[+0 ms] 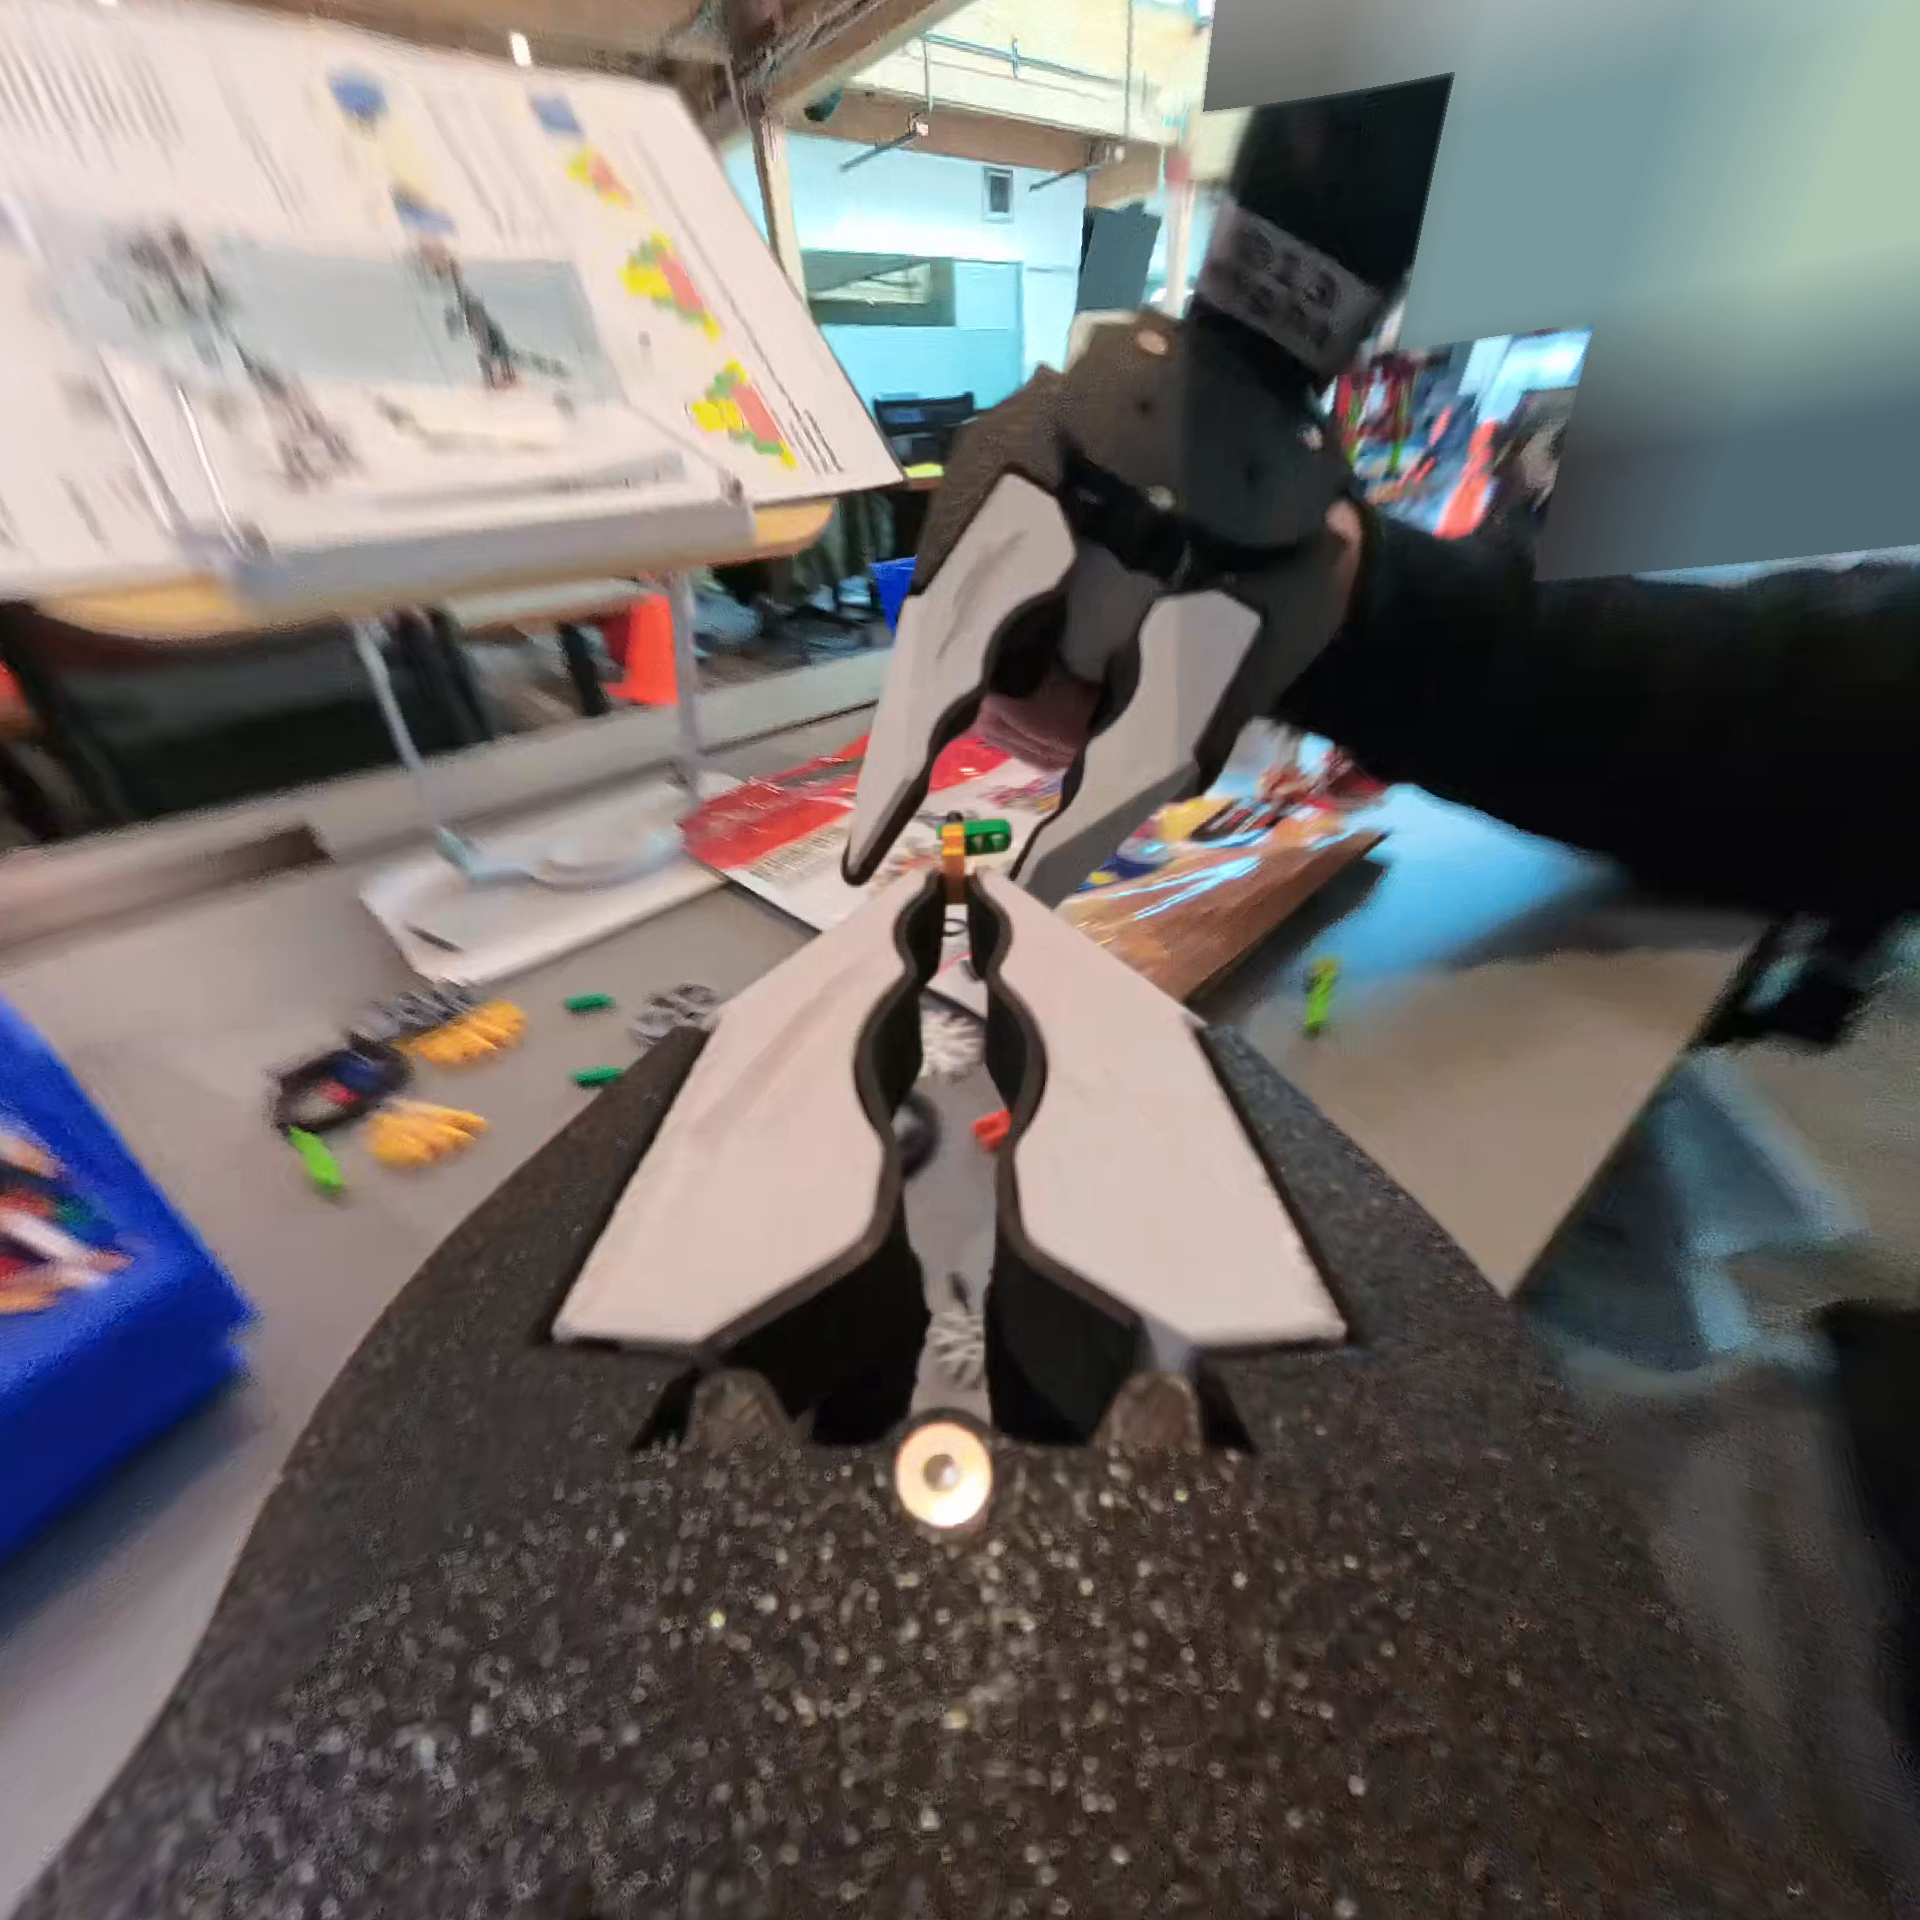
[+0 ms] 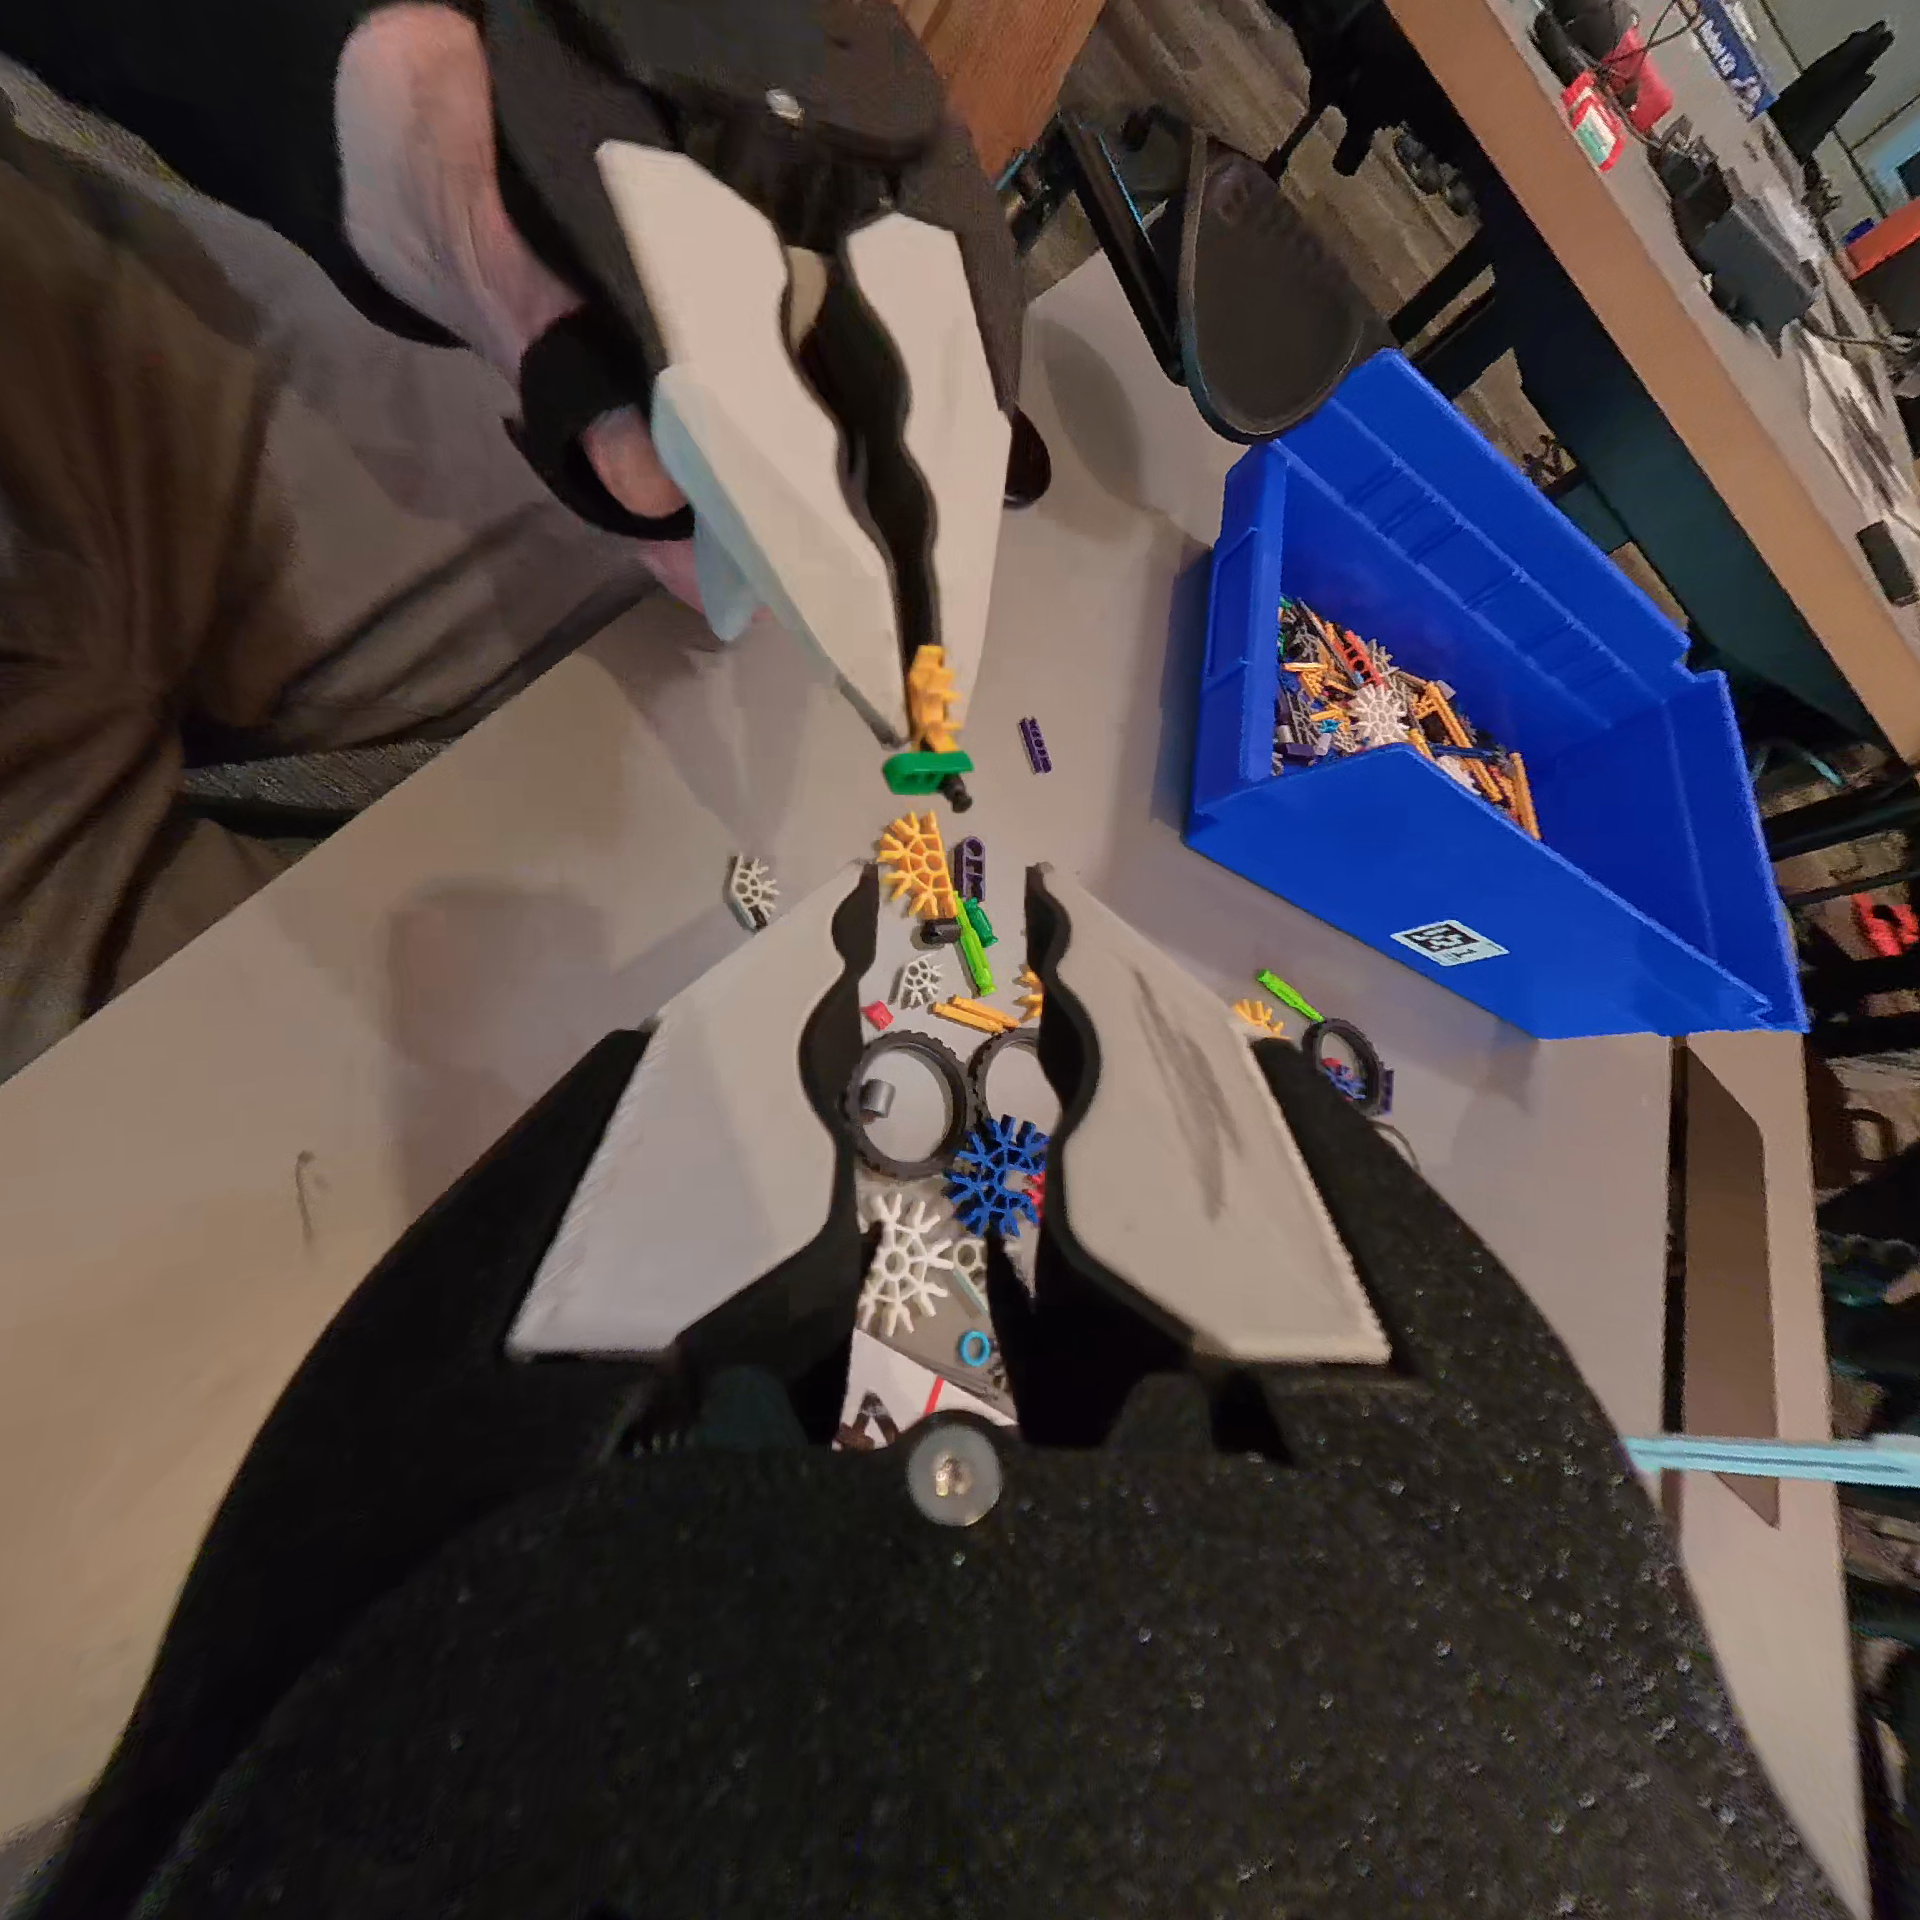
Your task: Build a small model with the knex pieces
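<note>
My left gripper is shut on a yellow connector with a green piece clipped on its far end. It is held above the grey table. In the right wrist view the left gripper comes in from the top with the yellow connector and green piece. My right gripper is open and empty, its tips just short of the green piece. In the left wrist view the right gripper faces me with its fingers spread either side of the green piece.
A blue bin holding several small pieces stands to the right. Loose pieces lie under my right gripper: black tyres, a blue snowflake connector, a white one and a yellow fan. An instruction booklet sits on a stand behind. Both grippers' tips are close together, under 4 cm apart.
</note>
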`<state>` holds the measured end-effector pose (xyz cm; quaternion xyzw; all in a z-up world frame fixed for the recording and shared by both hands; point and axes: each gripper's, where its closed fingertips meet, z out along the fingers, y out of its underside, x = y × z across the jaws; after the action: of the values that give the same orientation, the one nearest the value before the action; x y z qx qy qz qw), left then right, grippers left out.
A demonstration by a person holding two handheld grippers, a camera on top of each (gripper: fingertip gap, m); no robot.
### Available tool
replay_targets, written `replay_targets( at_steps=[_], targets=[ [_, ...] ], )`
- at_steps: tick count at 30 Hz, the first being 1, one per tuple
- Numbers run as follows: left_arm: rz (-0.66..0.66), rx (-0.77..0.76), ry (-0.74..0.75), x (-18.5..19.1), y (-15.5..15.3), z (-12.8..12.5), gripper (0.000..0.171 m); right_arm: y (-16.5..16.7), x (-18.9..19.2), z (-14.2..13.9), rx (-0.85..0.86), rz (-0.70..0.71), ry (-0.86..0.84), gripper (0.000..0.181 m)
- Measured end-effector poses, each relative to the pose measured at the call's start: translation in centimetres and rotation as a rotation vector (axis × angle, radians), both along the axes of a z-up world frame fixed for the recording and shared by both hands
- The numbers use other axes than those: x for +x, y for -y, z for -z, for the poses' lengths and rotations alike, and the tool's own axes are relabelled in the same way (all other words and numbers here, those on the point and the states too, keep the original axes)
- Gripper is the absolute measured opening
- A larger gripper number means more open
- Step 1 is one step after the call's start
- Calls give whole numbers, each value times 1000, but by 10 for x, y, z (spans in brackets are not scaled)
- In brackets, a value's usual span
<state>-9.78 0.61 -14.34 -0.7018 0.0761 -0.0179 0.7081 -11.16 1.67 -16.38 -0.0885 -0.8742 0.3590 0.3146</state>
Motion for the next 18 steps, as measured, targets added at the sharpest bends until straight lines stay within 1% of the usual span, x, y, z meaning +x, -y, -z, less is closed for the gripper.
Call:
replay_targets(
  at_steps=[3, 4, 5, 7, 9, 11, 13, 14, 18],
  targets=[
    [-85, 78, -295, 5, 6, -8, 1, 6, 4, -5, -65, -28, 27, 27],
    [-83, 97, -346, 10, 8, -10, 1, 10, 6, -8, -91, -42, 37, 27],
    [-59, 117, -345, 15, 9, -13, 1, 14, 8, -11, -114, -55, 42, 27],
    [9, 162, -238, 22, 13, -21, 1, 22, 12, -18, -163, -81, 44, 27],
    [95, 227, -58, 21, 20, -33, 1, 28, 16, -26, -211, -106, 49, 27],
    [225, 299, 143, 21, 32, -47, 1, 31, 20, -31, -238, -124, 54, 27],
    [312, 352, 265, 18, 41, -57, 1, 32, 22, -36, -271, -139, 58, 27],
    [340, 362, 298, 17, 44, -59, 0, 32, 23, -38, -285, -144, 62, 27],
    [410, 372, 350, 19, 47, -62, 1, 31, 23, -41, -303, -145, 59, 27]
  ],
)
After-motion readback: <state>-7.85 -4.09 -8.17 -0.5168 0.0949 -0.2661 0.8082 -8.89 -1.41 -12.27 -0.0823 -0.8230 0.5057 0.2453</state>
